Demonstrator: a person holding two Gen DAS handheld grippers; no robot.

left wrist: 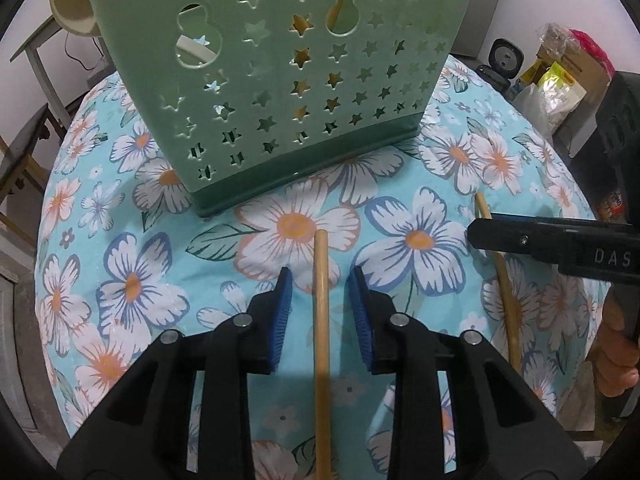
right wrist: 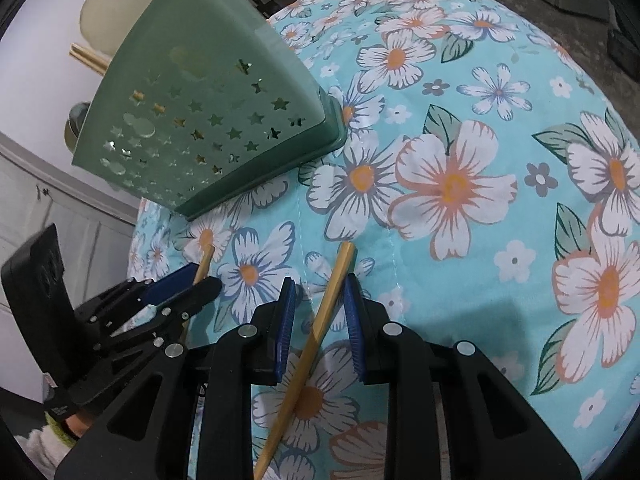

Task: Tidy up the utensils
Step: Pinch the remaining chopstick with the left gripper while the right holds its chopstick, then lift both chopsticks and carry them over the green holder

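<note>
On the floral-cloth counter (left wrist: 132,280) a green star-cut utensil basket (left wrist: 280,92) stands upright. Just below it lie two wooden sticks. Left gripper (left wrist: 320,280) straddles one stick (left wrist: 321,320), pads clear of it. Right gripper (right wrist: 320,292) straddles the other stick (right wrist: 316,332), its right pad touching the wood, left pad apart.
</note>
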